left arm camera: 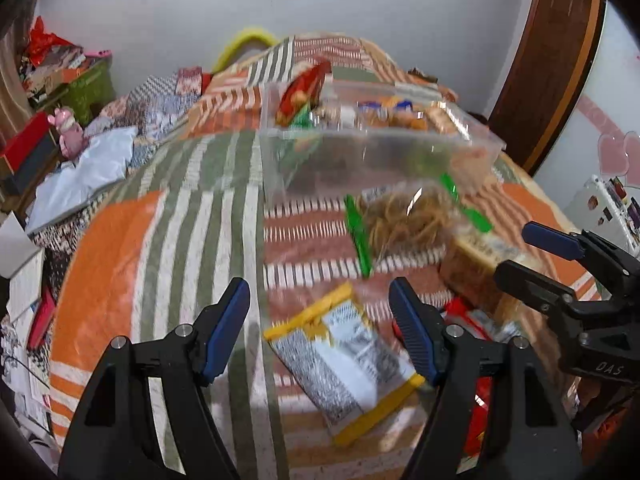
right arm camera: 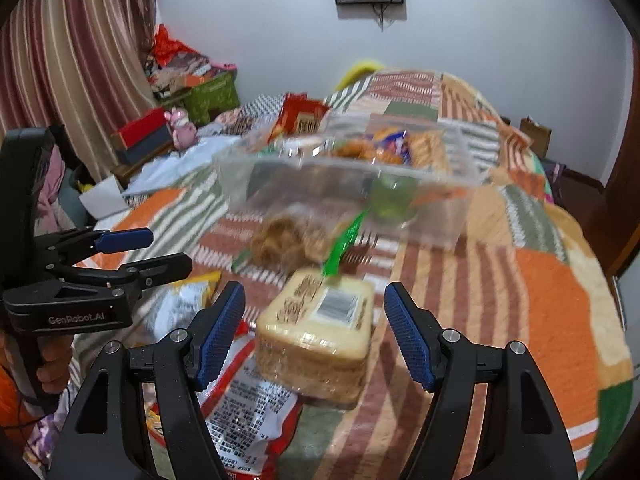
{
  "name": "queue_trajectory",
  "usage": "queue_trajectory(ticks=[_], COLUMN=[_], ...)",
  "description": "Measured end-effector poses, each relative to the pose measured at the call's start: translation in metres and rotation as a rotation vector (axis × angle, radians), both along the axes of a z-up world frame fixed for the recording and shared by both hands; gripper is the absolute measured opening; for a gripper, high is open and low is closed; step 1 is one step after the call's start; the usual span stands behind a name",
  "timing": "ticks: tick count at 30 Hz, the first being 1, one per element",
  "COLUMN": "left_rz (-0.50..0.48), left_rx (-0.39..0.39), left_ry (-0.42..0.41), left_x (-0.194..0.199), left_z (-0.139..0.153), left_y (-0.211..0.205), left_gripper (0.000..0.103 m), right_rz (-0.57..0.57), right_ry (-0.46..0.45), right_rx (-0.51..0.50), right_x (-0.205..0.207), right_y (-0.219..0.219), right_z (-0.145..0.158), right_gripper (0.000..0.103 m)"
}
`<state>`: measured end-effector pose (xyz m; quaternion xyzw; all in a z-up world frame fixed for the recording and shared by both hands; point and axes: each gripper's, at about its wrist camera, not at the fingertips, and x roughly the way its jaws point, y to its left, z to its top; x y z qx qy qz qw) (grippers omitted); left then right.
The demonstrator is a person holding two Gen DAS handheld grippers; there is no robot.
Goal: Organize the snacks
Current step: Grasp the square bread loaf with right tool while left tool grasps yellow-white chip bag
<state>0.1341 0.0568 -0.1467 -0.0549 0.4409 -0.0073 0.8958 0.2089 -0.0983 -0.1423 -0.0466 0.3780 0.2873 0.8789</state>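
1. Nearest, the left gripper [left arm camera: 320,320] hangs with jaws apart over the yellow-edged packet [left arm camera: 344,364]; the right gripper [right arm camera: 314,328], also apart and empty, frames the wrapped bread [right arm camera: 320,344].
2. Slick wrappers on a soft bed [right arm camera: 552,304] could slip or crush when pinched.
3. Farther, the clear bin [right arm camera: 344,184] already holds snacks; curtains and a wall lie beyond.

The clear bin [right arm camera: 452,224] sits on the bed [right arm camera: 552,300], with loose snack packets [right arm camera: 316,340] before it.
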Motion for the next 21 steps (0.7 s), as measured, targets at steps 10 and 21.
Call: queue_trajectory(ticks=[10,21], left_rz=[0.004,0.002], left_rx=[-0.038,-0.047], left_ry=[0.084,0.094], left_x=[-0.008,-0.018], left_z=[-0.029,-0.039], left_y=[-0.004,-0.013], left_gripper=[0.072,0.075], right_rz=[-0.019,-0.007], right_ry=[0.086,0.069], right_rx=[0.059,0.089], right_x=[0.004,-0.004], right_y=[-0.01,-0.017], right_z=[-0.019,-0.016], right_gripper=[0.063,0.058])
